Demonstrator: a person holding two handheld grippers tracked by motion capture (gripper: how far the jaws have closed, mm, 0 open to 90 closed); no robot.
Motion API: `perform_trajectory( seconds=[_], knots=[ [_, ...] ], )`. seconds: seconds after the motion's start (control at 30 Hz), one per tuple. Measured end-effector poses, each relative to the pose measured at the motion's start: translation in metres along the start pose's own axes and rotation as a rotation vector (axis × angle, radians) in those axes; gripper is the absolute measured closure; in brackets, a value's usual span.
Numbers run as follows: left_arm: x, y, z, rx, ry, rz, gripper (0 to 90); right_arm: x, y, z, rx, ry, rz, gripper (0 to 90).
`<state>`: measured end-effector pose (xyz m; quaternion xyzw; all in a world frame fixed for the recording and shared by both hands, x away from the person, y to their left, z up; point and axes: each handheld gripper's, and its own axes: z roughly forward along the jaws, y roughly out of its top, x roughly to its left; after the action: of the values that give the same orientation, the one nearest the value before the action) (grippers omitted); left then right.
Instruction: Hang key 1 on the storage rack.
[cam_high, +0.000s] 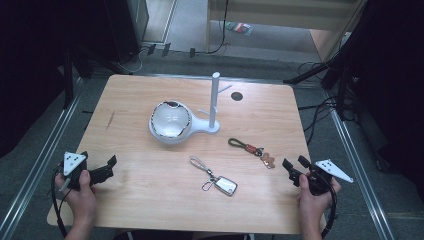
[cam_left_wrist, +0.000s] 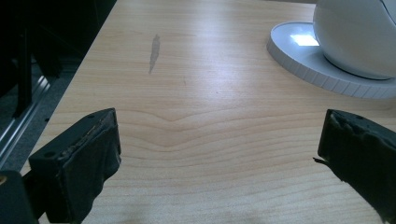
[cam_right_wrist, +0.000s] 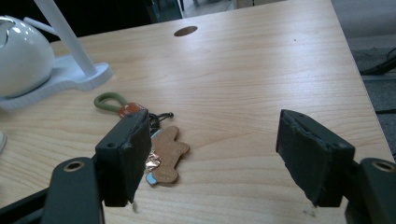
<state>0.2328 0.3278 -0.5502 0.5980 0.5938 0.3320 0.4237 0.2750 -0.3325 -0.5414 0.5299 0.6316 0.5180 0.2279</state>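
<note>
The gingerbread keychain (cam_right_wrist: 164, 154) lies just beyond the right gripper's (cam_right_wrist: 215, 161) left jaw, seemingly untouched; jaws spread, nothing between.

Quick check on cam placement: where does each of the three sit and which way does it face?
High view: above the near edge, looking forward and down on the table; both hands show, with the left gripper and right gripper.
Left gripper view: rides the left gripper, looking along open jaws at the white stand.
Right gripper view: rides the right gripper, open jaws framing the bear keychain.
Shared: the stand and bear keychain appear in the high and right gripper views.
</note>
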Motion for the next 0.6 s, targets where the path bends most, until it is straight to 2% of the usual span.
perform_trajectory(
  seconds=[0.2,0.3,0.33,0.37,0.4,0.43,0.5,0.57,0.6],
  knots=[
    [0.000,0.000,0.000,0.005,0.001,0.000,0.0,0.004,0.005,0.000,0.033,-0.006,-0.044,30.4],
    [0.000,0.000,0.000,0.001,-0.002,0.002,0.0,0.005,0.009,-0.002,0.019,-0.004,-0.053,31.9],
    [0.000,0.000,0.000,0.001,-0.003,0.003,0.0,0.006,0.015,-0.006,-0.013,-0.004,-0.059,34.2],
    [0.000,0.000,0.000,0.001,-0.003,0.004,0.0,0.007,0.018,-0.007,-0.020,-0.012,-0.060,35.4],
    [0.000,0.000,0.000,0.000,-0.002,0.004,0.0,0.007,0.022,-0.008,-0.038,-0.018,-0.084,35.2],
    [0.000,0.000,0.000,0.001,-0.004,0.004,0.0,0.009,0.027,-0.007,-0.058,-0.040,-0.124,31.4],
    [0.000,0.000,0.000,0.001,-0.004,0.004,0.0,0.011,0.037,-0.006,-0.065,-0.100,-0.180,33.2],
    [0.000,0.000,0.000,0.000,-0.003,0.002,0.0,0.011,0.045,-0.004,-0.045,-0.089,-0.209,34.8],
    [0.000,0.000,0.000,0.000,-0.003,0.002,0.0,0.011,0.049,-0.003,-0.026,-0.069,-0.231,36.7]
  ],
)
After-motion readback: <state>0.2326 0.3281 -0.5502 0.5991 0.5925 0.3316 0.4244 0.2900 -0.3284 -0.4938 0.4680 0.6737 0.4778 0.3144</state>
